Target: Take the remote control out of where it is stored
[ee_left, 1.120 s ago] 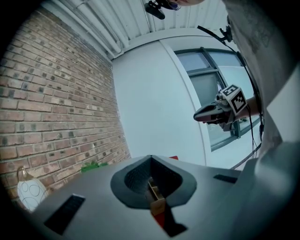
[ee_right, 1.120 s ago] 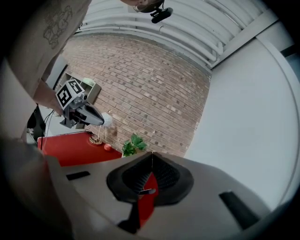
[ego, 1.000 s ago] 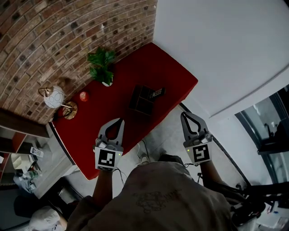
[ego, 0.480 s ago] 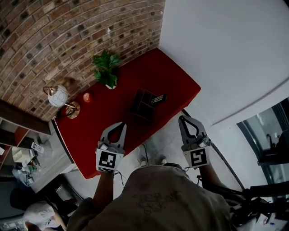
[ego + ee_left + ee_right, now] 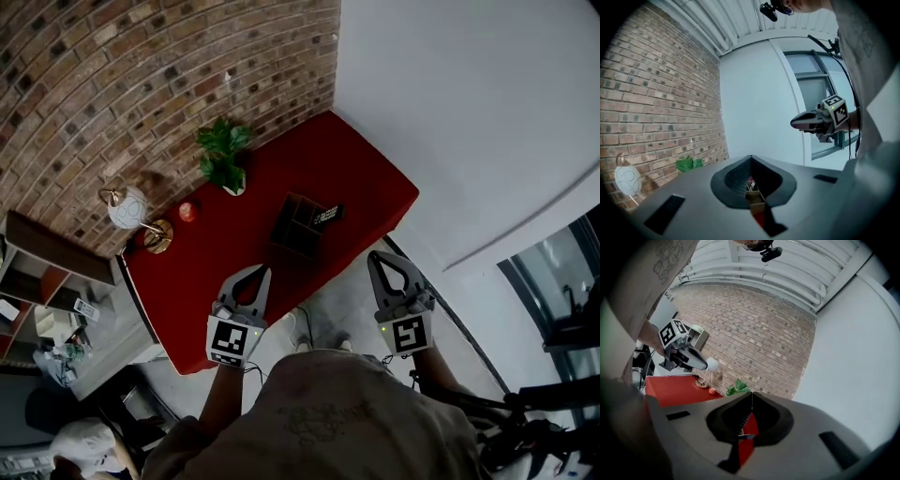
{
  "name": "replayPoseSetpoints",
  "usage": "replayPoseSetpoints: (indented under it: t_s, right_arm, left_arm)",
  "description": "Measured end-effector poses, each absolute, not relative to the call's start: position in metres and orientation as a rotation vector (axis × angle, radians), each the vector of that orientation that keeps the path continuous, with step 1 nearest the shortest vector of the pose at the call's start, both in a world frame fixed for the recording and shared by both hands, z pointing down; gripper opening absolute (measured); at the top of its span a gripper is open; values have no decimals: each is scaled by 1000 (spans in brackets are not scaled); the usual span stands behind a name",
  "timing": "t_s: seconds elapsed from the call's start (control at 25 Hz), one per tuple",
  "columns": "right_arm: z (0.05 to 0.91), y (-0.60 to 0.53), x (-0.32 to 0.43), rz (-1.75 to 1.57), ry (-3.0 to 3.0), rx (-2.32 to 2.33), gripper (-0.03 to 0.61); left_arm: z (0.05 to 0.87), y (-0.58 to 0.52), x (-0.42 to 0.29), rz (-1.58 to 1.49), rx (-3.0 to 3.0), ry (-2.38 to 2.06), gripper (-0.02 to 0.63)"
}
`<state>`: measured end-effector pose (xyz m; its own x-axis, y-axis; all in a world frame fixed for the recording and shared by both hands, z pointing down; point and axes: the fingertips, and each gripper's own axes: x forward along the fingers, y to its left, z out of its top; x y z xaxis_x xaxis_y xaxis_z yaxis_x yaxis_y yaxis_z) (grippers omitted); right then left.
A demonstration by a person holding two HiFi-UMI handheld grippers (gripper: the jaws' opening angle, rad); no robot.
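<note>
Red table, 1 remote in box; left gripper, right gripper fingers closed empty.

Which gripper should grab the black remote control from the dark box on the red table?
Probably the left gripper. It hangs over the red table, and its view looks straight at the dark box with the black remote control. The right gripper hangs past the table's edge. Both are shut.
</note>
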<state>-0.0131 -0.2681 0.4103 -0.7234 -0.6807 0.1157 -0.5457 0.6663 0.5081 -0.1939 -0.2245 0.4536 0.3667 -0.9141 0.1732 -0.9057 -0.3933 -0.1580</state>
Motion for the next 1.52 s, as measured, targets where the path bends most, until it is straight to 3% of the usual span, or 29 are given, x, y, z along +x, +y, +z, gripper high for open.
replayPoseSetpoints:
  t_s: [1.52]
  right_arm:
    - [445,-305,8,-634,-2563,780,17]
  left_arm:
    - [443,-239,-160,-419,-2442,1714,-2]
